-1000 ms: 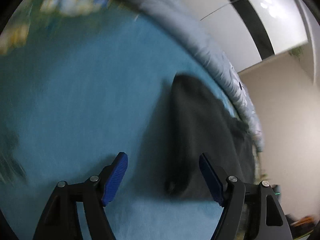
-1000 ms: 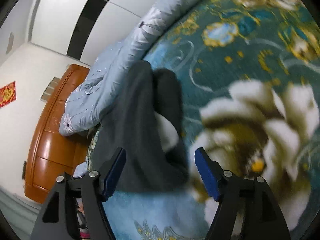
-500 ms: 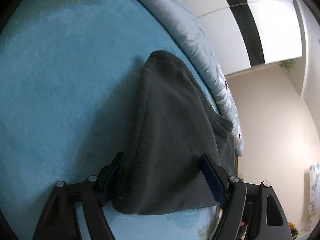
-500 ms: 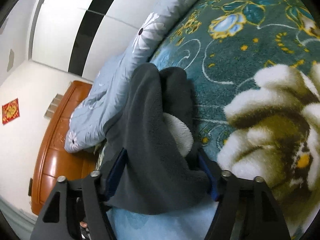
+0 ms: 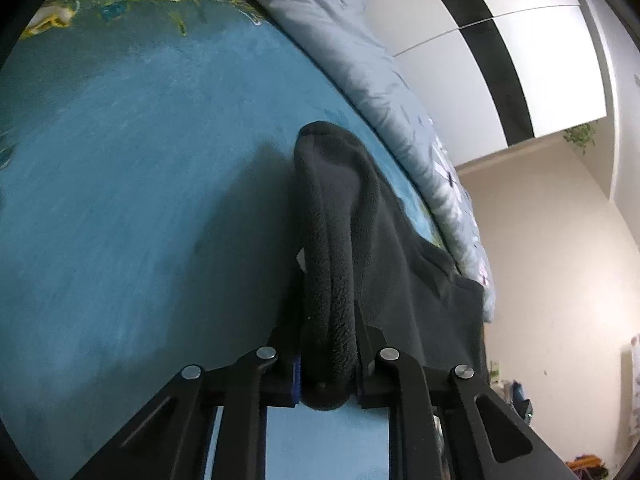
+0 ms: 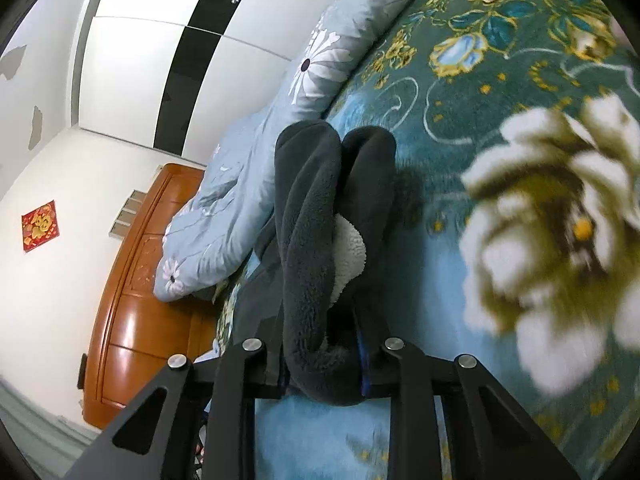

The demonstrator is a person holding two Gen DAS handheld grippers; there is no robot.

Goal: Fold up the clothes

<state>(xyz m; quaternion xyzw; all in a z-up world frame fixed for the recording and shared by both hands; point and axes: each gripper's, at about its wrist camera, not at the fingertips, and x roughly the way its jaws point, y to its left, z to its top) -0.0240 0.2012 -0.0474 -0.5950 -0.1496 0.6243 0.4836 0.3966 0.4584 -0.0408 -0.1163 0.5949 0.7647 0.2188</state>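
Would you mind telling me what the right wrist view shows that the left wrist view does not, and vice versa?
Only the right wrist view shows the garment's white fleecy lining, the orange wooden cabinet and the red wall decoration. Only the left wrist view shows a hanging green plant. Both show a gripper shut on the dark grey fleece garment, the teal floral blanket and the pale blue flowered quilt.

A bunched edge of the dark grey fleece garment (image 5: 340,240) is clamped between the jaws of the left gripper (image 5: 327,364), above the blue blanket (image 5: 140,200), near a grey quilt (image 5: 360,60).
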